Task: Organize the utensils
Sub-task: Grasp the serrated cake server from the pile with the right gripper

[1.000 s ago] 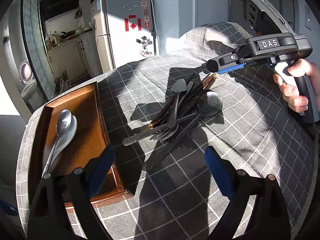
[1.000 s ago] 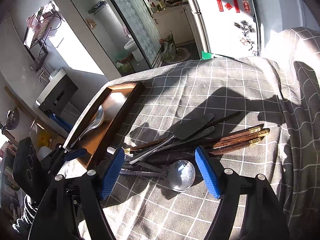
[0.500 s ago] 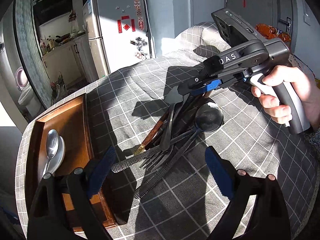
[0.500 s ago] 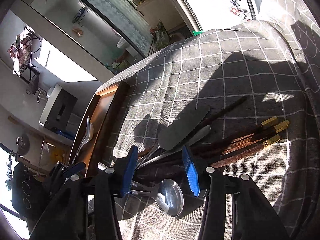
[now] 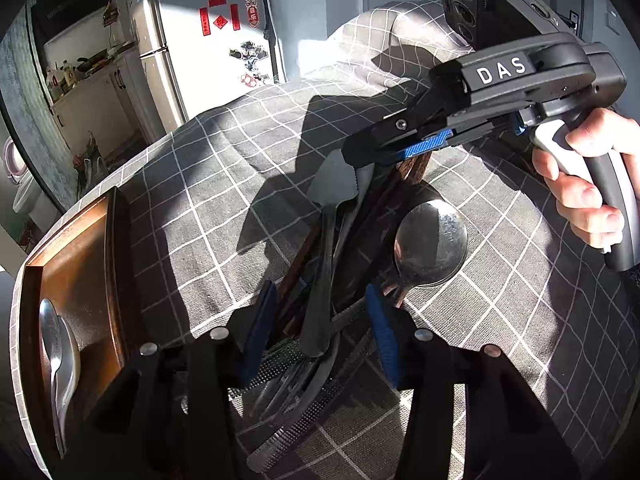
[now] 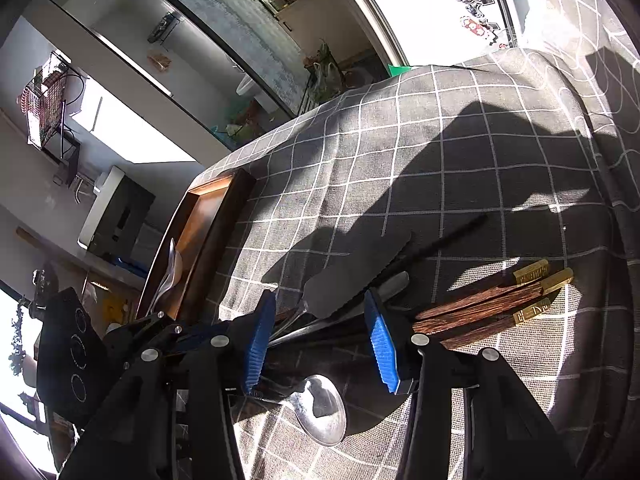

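Observation:
A pile of utensils lies on the checked tablecloth: a serrated server, a large spoon, forks and knives, and wooden chopsticks with gold tips. My left gripper is open, its blue pads astride the handles of the pile. My right gripper is open, its pads astride the server's neck; it also shows in the left wrist view over the far end of the pile. The wooden tray holds two spoons.
The tray sits at the table's left edge. A fridge and a kitchen counter stand beyond the table. The cloth bunches into a fold at the far side.
Both grippers have moved down and in onto the utensil pile, and their jaws have narrowed. The left gripper has shifted right, away from the tray.

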